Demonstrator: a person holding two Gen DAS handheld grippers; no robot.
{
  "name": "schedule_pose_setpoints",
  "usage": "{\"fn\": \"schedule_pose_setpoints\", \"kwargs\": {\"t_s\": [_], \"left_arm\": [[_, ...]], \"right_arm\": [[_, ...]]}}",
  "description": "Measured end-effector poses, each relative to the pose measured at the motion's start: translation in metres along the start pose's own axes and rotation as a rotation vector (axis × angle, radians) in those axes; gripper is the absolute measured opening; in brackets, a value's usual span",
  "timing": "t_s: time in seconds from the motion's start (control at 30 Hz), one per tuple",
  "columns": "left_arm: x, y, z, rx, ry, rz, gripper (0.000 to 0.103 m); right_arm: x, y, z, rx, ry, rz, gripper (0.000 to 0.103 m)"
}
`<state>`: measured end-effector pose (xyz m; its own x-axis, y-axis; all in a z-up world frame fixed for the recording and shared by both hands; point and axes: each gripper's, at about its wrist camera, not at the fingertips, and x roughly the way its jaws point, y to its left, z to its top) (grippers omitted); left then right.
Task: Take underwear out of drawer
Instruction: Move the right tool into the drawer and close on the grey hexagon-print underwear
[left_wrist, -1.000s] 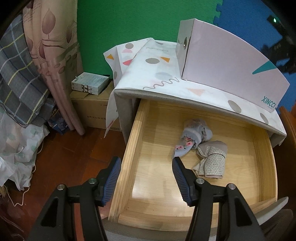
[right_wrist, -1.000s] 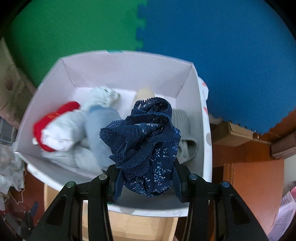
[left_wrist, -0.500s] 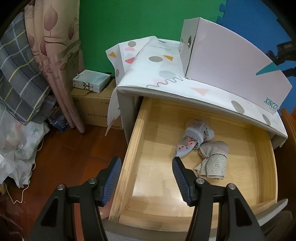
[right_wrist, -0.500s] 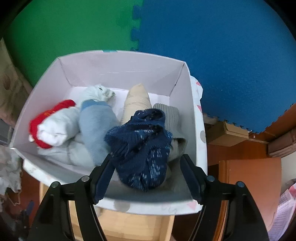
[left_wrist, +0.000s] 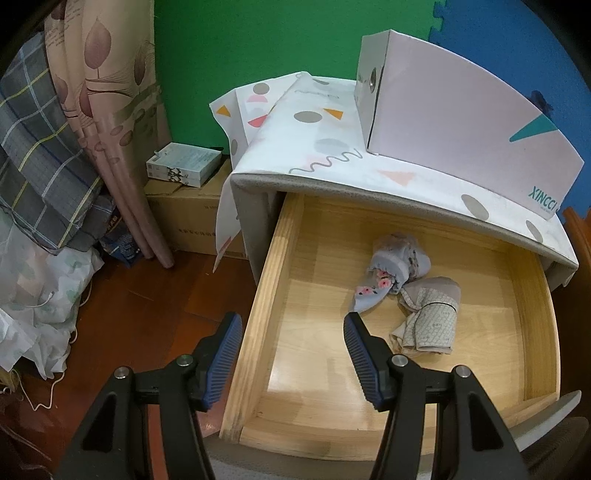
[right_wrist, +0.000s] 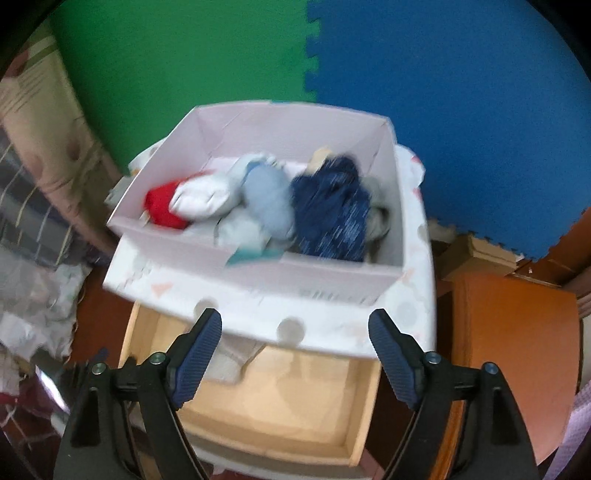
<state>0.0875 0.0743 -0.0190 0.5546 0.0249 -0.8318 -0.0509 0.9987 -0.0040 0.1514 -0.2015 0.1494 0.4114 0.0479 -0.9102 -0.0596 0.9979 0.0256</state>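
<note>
Since a second ago my right tool (right_wrist: 294, 354) has let the dark blue lace-trimmed underwear (right_wrist: 332, 214) drop into the pale pink cardboard box (right_wrist: 207, 254) and pulled back and up, so the box now sits further off in its blurred view. Its jaws are opening with nothing between them. That garment lies at the right end of the box, beside a light blue bundle (right_wrist: 267, 201), a white bundle (right_wrist: 207, 195) and a red piece (right_wrist: 162, 205). So one more item is out, I judge.

My left tool (left_wrist: 291, 356) has not shifted: it hangs half open and empty over the front-left corner of the open pale wooden drawer (left_wrist: 258, 325). Two pieces remain on the drawer floor, touching each other: a grey-blue floral garment (left_wrist: 391, 266) and a beige honeycomb-print garment (left_wrist: 430, 321). Those look like the next picks; the task is not finished
</note>
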Motion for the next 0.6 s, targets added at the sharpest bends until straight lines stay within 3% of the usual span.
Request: {"fn": "schedule_pose_setpoints", "kwargs": {"t_s": [0.3,0.6], "left_arm": [[-0.005,0.007,-0.001,-0.028,-0.031,0.000,0.059],[-0.008,0.012,0.000,-0.047,-0.040,-0.007,0.059]], "right_arm": [[0.061,0.016,-0.075,-0.021,0.145,0.046,0.080],[0.143,0.051,-0.108,0.012,0.248,0.067,0.080]]}}
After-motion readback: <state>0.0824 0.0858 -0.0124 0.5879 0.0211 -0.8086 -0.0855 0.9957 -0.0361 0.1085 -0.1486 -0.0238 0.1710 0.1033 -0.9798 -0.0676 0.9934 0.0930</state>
